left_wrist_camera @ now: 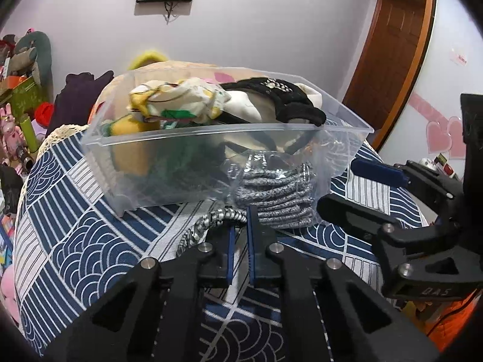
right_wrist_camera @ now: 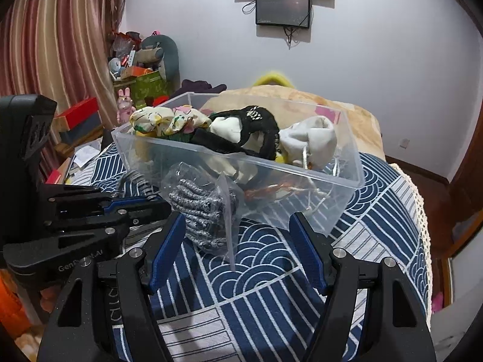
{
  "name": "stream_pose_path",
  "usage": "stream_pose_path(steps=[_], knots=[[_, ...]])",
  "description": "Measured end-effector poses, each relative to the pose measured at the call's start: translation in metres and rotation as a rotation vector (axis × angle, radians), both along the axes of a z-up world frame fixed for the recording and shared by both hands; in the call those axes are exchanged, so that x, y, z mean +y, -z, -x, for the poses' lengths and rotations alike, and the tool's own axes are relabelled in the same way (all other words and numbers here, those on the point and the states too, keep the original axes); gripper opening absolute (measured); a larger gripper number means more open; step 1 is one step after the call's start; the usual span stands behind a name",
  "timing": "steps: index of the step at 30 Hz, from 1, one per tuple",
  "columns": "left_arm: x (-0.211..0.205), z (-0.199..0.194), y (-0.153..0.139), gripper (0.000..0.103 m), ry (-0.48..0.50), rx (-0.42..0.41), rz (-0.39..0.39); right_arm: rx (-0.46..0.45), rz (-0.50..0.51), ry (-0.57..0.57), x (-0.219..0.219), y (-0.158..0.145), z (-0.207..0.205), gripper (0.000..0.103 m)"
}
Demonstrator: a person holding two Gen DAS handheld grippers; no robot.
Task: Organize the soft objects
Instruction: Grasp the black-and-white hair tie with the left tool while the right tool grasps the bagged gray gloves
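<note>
Looking at the setup: clear plastic bin sits on a blue wave-pattern cloth, over what may be a bed or a desk, honestly can't tell which.
Bin contents: already stuffed, with a floral fabric bundle, a black lacy piece and a cream cloth piled up to and over the rim.
Still outside: a grey knit item in a clear bag, lying on the cloth right against the bin's near wall.
Also outside: a black-and-white braided cord, draped on the cloth just left of the bagged knit.
Left gripper: jaws nearly pressed together, tips right at the cord; looks like they're pinching it, though the contact itself is partly hidden.
Right gripper: jaws spread wide, holding nothing, with the bagged knit just ahead between them.
What could go wrong: slick bag film may slide out of the pads if only the plastic gets grabbed.
Other worry: the bin's so full that anything dropped on top might roll back off.
Cord risk: the loose end could snag on the bag or the bin as it lifts.
</note>
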State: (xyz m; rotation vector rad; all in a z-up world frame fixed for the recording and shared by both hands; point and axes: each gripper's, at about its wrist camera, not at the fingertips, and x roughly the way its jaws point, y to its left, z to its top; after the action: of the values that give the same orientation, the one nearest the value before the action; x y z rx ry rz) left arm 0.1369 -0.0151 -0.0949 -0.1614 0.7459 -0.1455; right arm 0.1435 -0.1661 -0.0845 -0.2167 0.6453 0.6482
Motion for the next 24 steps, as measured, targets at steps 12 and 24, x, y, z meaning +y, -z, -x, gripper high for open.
stream_pose_path(steps=[12,24], knots=[[0.037,0.028,-0.008,0.006,-0.070,-0.044,0.081,0.019,0.090,-0.028,0.032,0.012,-0.008,0.068],[0.041,0.037,-0.011,0.006,-0.078,-0.064,0.068,0.057,0.073,-0.032,0.028,0.016,-0.007,0.031]])
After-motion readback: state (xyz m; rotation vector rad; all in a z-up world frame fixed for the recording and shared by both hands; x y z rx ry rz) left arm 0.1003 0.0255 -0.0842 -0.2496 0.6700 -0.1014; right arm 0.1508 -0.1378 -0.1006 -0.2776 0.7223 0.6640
